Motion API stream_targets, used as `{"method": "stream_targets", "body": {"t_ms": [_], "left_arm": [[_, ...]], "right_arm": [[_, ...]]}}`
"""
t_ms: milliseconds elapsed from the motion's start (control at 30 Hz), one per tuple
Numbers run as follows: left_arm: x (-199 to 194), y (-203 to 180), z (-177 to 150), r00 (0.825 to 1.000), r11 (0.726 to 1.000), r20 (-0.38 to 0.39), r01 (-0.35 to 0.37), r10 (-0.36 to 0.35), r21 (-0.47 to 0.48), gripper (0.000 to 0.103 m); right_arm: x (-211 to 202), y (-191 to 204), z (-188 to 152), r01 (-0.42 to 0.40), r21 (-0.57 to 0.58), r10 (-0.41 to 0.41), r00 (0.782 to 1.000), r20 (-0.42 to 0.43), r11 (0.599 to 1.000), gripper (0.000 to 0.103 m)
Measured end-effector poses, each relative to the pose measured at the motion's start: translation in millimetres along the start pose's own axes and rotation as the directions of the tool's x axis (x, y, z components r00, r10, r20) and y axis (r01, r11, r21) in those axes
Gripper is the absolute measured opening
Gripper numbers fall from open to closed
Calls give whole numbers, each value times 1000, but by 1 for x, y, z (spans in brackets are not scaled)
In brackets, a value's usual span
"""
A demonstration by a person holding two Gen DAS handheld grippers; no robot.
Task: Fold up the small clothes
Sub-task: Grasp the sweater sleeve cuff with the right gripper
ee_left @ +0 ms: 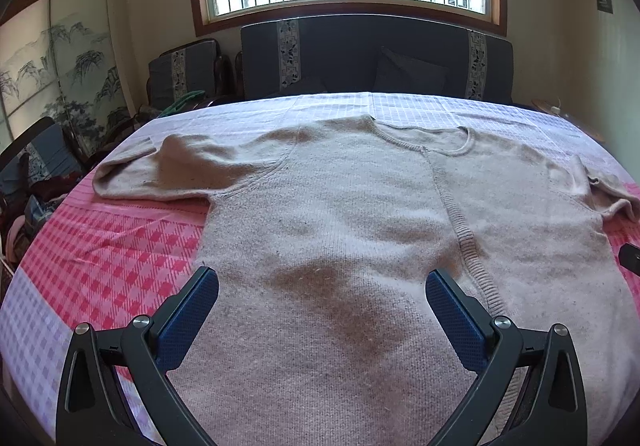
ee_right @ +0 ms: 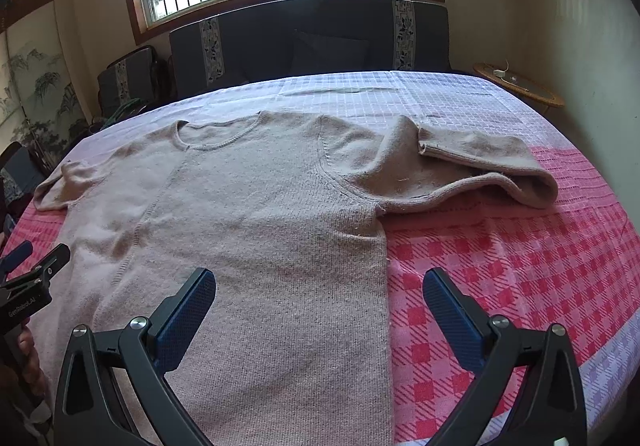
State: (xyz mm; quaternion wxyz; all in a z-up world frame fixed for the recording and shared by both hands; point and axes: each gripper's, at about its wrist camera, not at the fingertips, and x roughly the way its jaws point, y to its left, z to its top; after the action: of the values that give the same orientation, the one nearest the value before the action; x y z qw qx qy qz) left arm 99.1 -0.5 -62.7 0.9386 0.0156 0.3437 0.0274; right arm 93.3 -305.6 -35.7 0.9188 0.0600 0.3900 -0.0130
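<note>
A beige knit sweater [ee_left: 340, 214] lies flat on a table with a pink and lilac checked cloth [ee_left: 108, 246], neck away from me. Its left sleeve [ee_left: 168, 170] is folded back on itself. In the right wrist view the sweater [ee_right: 248, 214] fills the left half, and its right sleeve [ee_right: 472, 162] is doubled over at the cuff. My left gripper [ee_left: 322, 284] is open and empty above the sweater's lower body. My right gripper [ee_right: 319, 284] is open and empty above the sweater's right side edge. The left gripper also shows at the left edge of the right wrist view [ee_right: 32, 258].
A dark sofa [ee_left: 376, 58] stands behind the table under a barred window. A chair [ee_left: 188, 72] and piled clothes [ee_left: 28, 198] are at the far left. A small round wicker table [ee_right: 520, 88] stands at the right. The checked cloth [ee_right: 520, 266] lies bare right of the sweater.
</note>
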Motion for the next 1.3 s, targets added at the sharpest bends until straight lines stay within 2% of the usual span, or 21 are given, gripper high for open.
{"method": "stream_targets", "body": {"t_ms": [100,200,267,300,333,433,467,633,733,833,867,967,1033,1067,1133,1233,1300], "left_arm": [[6,3,0,1000,1000,-21,15,-15,-17,103],[9,5,0,999,999,-31,36,-37,-32,103],[10,6,-1,998,998,-36,40,-42,-38,103],[11,6,-1,998,998,-39,45,-47,-39,103],[11,6,-1,998,998,-41,48,-50,-40,103],[14,5,-1,997,998,-54,50,-52,-37,103],[15,4,-1,997,998,-61,50,-52,-36,103],[22,4,-1,995,998,-89,51,-54,-42,103],[25,6,0,994,998,-98,51,-56,-49,103],[25,7,-1,993,997,-99,56,-61,-58,103],[26,8,-1,993,996,-101,59,-65,-60,103],[28,8,-2,991,996,-113,67,-73,-58,103],[28,7,-2,991,996,-111,72,-78,-56,103],[28,7,-2,991,996,-108,74,-80,-56,103],[27,8,-2,992,995,-103,72,-78,-64,103],[27,12,-3,991,994,-104,77,-85,-82,103],[27,15,-4,989,992,-112,83,-93,-92,103]], "right_arm": [[5,-5,3,-28,7,28,1000,-9,1000,103],[11,-35,15,-195,126,199,980,-13,973,102],[23,-73,26,-289,288,301,954,3,913,83],[31,-96,31,-313,374,332,943,15,873,62],[39,-119,35,-338,454,363,931,34,824,52],[69,-172,42,-384,637,447,892,68,668,51],[77,-183,42,-388,675,462,884,78,628,51],[103,-206,50,-405,756,495,860,123,515,51],[102,-211,54,-410,792,496,853,159,452,51],[76,-211,51,-364,813,459,878,136,455,51],[66,-212,49,-377,811,450,878,160,447,51],[44,-217,58,-425,779,426,876,226,461,52],[56,-216,64,-432,787,461,861,215,440,53],[65,-216,64,-421,800,468,860,203,427,53],[82,-216,64,-383,816,460,873,165,433,53],[102,-226,51,-324,858,425,894,140,400,53],[113,-235,43,-301,883,412,900,140,359,53]]}}
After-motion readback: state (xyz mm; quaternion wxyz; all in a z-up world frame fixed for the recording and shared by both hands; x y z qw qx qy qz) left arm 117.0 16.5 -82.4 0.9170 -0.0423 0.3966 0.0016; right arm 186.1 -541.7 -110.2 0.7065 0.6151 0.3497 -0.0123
